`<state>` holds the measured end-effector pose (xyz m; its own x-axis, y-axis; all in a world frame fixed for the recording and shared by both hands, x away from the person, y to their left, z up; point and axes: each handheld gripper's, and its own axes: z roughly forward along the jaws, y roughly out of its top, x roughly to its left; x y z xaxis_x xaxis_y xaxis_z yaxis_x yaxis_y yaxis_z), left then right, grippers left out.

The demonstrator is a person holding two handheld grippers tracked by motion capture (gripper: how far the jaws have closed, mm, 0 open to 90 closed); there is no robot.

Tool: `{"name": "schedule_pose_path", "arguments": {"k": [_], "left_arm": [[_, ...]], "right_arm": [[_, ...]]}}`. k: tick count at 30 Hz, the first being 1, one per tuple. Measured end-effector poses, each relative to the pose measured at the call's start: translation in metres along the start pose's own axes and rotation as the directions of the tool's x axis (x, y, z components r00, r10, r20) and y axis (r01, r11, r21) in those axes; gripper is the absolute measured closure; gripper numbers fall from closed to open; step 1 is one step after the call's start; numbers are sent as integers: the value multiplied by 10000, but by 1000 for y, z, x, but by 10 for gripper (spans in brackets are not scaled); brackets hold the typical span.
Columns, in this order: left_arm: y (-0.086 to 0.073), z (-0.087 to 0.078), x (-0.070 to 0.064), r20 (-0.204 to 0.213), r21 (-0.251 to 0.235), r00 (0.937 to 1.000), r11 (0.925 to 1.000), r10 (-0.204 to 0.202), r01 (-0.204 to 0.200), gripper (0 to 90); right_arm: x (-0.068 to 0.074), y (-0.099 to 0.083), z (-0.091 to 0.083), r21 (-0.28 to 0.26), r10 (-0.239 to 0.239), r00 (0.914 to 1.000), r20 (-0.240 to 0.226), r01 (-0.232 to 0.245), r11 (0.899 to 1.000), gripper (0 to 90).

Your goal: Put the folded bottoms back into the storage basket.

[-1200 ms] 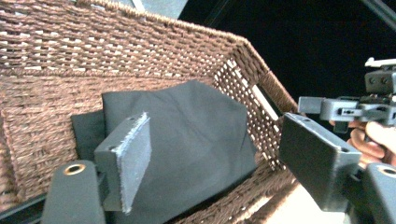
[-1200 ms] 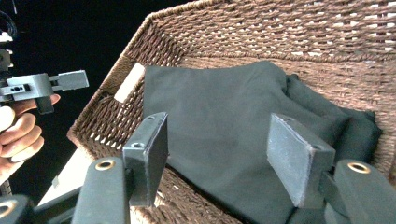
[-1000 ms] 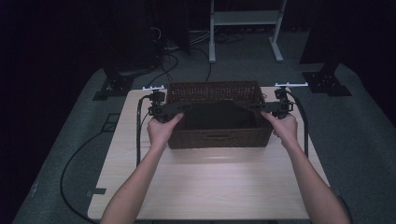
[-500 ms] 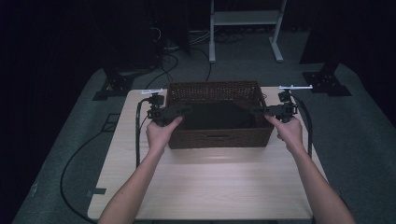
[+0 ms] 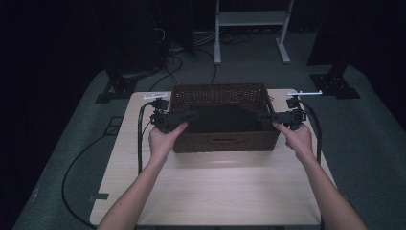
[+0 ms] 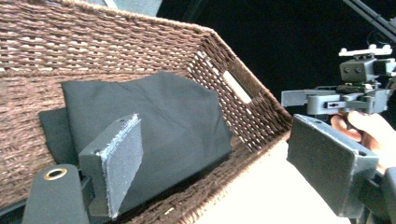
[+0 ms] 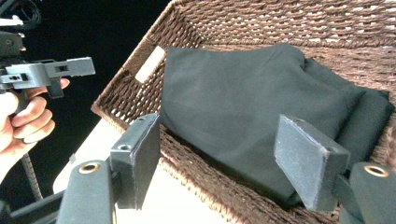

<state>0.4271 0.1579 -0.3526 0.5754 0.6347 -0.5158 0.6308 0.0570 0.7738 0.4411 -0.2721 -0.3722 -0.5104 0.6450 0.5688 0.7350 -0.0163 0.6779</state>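
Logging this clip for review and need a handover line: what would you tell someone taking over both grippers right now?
Left gripper: open, empty, jaws straddling the near rim at the left end of the wicker basket.
Right gripper: open, empty, jaws straddling the near rim at the right end of the basket.
Things: the folded black cloth lies flat inside the basket, which stands at the far middle of the table.
Done: the cloth is in the basket and neither gripper holds it.
Left: probably just pull both grippers clear of the basket, unless the cloth needs tidying.
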Motion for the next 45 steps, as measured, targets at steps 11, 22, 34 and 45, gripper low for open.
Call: {"name": "schedule_pose_path", "arguments": {"k": [11, 22, 34, 45], "left_arm": [[-17, -6, -1, 199, 6, 9998, 10000, 50, -51, 147], [-28, -13, -8, 419, 66, 9987, 9996, 279, -282, 112], [-36, -20, -16, 501, 103, 9968, 9979, 628, -634, 104], [-47, -27, -23, 659, 21, 9950, 9971, 757, -760, 101]], "right_arm": [[2, -7, -9, -47, -133, 9999, -26, 133, 9999, 305], [-1, -21, -17, -93, -101, 9999, -138, 100, 9999, 297], [-2, -34, -26, -162, -185, 9995, -260, 180, 9997, 287], [2, -49, -34, -188, -413, 9987, -302, 407, 9990, 284]]}}
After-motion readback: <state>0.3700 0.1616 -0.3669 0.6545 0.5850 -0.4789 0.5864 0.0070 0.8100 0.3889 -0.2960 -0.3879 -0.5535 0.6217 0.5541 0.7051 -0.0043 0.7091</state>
